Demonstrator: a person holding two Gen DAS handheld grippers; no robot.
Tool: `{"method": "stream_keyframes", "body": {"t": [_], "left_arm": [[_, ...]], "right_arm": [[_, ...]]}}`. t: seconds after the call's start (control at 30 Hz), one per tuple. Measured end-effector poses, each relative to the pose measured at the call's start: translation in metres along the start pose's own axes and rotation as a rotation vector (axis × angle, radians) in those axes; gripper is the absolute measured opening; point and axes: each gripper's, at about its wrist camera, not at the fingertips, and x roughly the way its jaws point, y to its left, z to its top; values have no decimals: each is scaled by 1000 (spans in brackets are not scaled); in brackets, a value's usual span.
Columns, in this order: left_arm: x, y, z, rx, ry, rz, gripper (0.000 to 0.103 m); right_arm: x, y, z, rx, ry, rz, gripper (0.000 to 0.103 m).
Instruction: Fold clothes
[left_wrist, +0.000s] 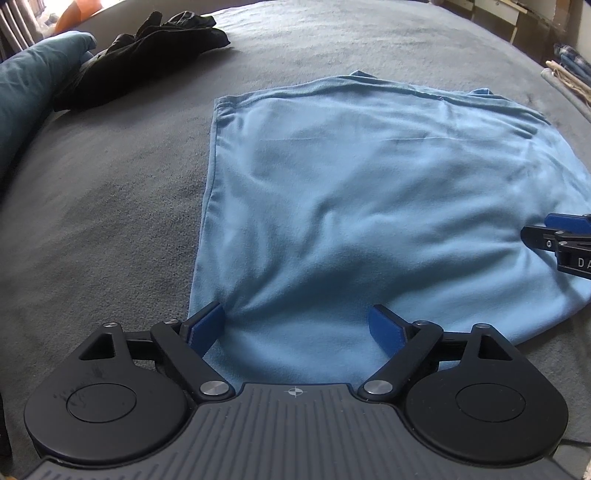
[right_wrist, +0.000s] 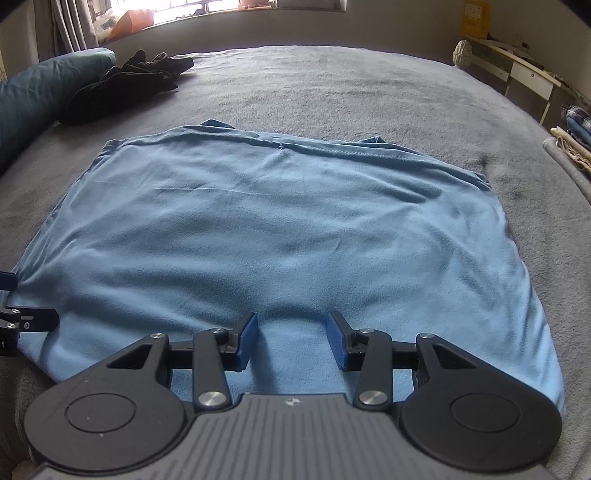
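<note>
Two hand-held grippers work over a bed. The left hand-held gripper (left_wrist: 297, 325) has its blue-padded jaws spread wide and holds nothing; it sits at the near left corner of a light blue garment (left_wrist: 369, 192), with cloth lying between the pads. The right hand-held gripper (right_wrist: 291, 341) is likewise spread and empty, over the garment's near edge, further toward its right side.

The light blue garment lies on the grey bed cover (right_wrist: 332, 85), near the bed's near edge. It forms a rough rectangle with more than one layer: a stitched hem runs across its far side, and bits of a lower layer peek out beyond that hem. So it looks at least partly folded, with wrinkles left. Whether further folds are wanted cannot be judged from this.

At the bed's far left corner lies a crumpled black garment (right_wrist: 122, 88), not folded, beside a teal pillow (right_wrist: 40, 92).

Count: two grippers, one blue garment, one black heap (possibly more than one piece), one pillow.
</note>
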Motion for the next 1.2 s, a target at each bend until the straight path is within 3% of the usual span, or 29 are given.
{"method": "stream_keyframes", "body": {"t": [0.1, 0.17, 0.27, 0.53, 0.93, 1.2], "left_arm": [[-9, 3, -2, -9, -58, -7, 88], [-16, 6, -4, -26, -109, -10, 97], [-24, 11, -5, -57, -165, -32, 100], [-29, 11, -4, -115, -200, -103, 102], [-33, 10, -13, -122, -198, -180, 103], [-37, 24, -30, -108, -181, -162, 103]], "right_arm": [[0, 0, 0, 0, -1, 1, 44], [1, -1, -1, 1, -3, 1, 45], [2, 0, -1, 0, -7, 0, 45], [2, 0, -2, -2, -11, -3, 47], [3, 1, -4, -6, -20, -9, 52], [4, 1, -4, -5, -25, -13, 55]]}}
